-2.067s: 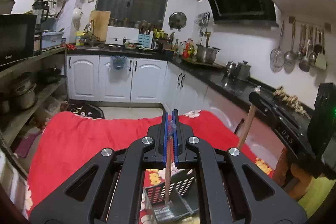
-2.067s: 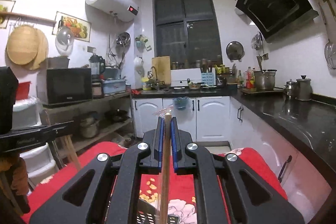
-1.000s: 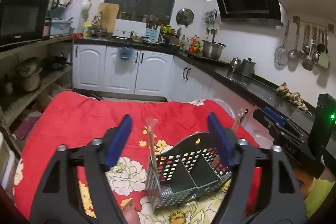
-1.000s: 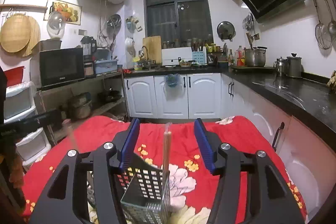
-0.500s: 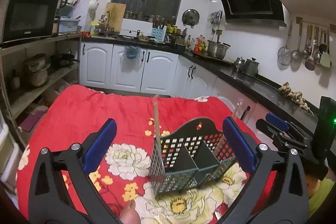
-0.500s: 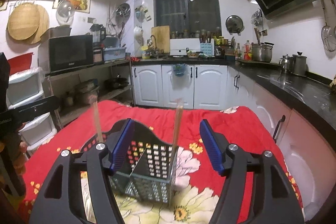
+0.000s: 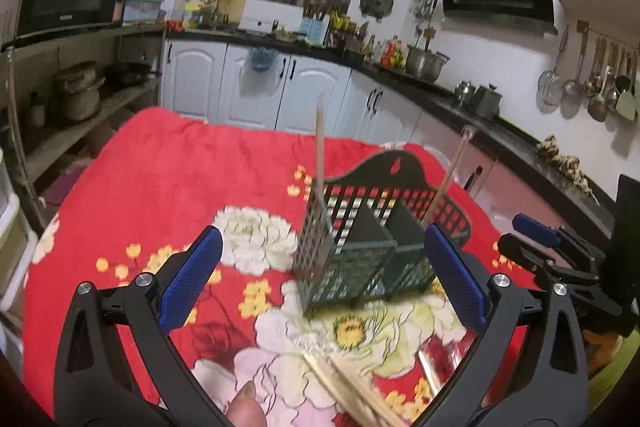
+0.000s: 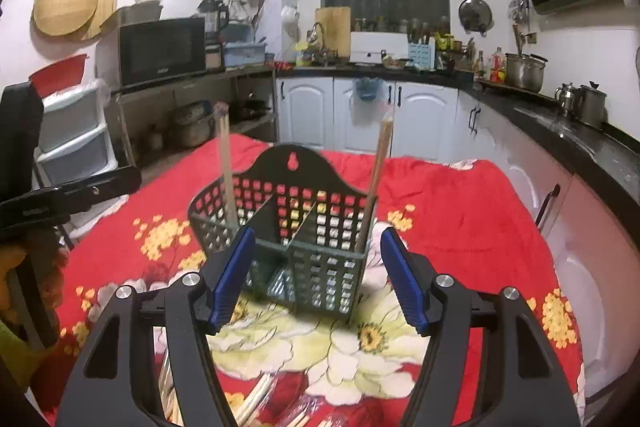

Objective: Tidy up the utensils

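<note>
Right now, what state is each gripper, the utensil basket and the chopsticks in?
Left gripper: open, empty.
Right gripper: open, empty.
Dark green perforated plastic utensil basket: upright on the red floral cloth.
Two wrapped wooden chopstick pairs: standing in the basket's end compartments.
Loose wooden chopsticks: lying on the cloth.

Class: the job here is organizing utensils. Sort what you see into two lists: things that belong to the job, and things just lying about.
Belongs to the job:
- utensil basket
- left chopstick pack standing in it
- right chopstick pack standing in it
- loose chopsticks on the cloth
- left gripper and right gripper, jaws open

Just lying about:
- microwave
- cutting board
- pots
- hanging ladles
</note>
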`<state>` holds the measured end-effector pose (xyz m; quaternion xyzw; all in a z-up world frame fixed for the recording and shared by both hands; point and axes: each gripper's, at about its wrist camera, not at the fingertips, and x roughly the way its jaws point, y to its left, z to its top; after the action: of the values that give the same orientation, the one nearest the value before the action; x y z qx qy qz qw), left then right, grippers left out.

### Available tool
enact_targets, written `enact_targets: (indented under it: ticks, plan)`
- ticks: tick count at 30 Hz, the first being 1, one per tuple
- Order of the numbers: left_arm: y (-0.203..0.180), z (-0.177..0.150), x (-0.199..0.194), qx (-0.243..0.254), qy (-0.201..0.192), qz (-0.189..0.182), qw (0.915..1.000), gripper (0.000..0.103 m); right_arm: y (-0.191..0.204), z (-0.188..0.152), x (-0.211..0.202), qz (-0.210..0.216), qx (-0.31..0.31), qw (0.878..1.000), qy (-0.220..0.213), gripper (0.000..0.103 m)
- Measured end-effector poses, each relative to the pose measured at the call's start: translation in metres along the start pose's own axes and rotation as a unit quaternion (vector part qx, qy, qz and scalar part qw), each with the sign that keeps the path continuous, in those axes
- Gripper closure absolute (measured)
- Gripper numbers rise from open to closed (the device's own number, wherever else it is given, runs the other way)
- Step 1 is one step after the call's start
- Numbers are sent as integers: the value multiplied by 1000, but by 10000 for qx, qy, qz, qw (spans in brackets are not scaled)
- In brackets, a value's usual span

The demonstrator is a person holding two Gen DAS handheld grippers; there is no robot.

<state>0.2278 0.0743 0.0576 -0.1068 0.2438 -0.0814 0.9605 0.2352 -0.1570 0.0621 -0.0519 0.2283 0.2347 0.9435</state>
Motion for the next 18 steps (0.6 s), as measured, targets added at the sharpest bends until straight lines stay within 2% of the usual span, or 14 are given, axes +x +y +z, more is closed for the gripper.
enact_targets:
  ticks: [8,14,15,18]
  plan:
    - [15,-20,2,-214,299,133,9992,10,15,-19,6,282,-122,9984,474,41]
    - [26,-35,5,-306,591,137,9977,10,25,-34,12,514,-157,9944,905,53]
    - [27,-38,6,-331,673,140,9971,13,26,-35,13,539,-155,9938,964,56]
    - [30,-47,12,-382,942,79,9948,34,29,-42,16,638,-197,9909,1171,62]
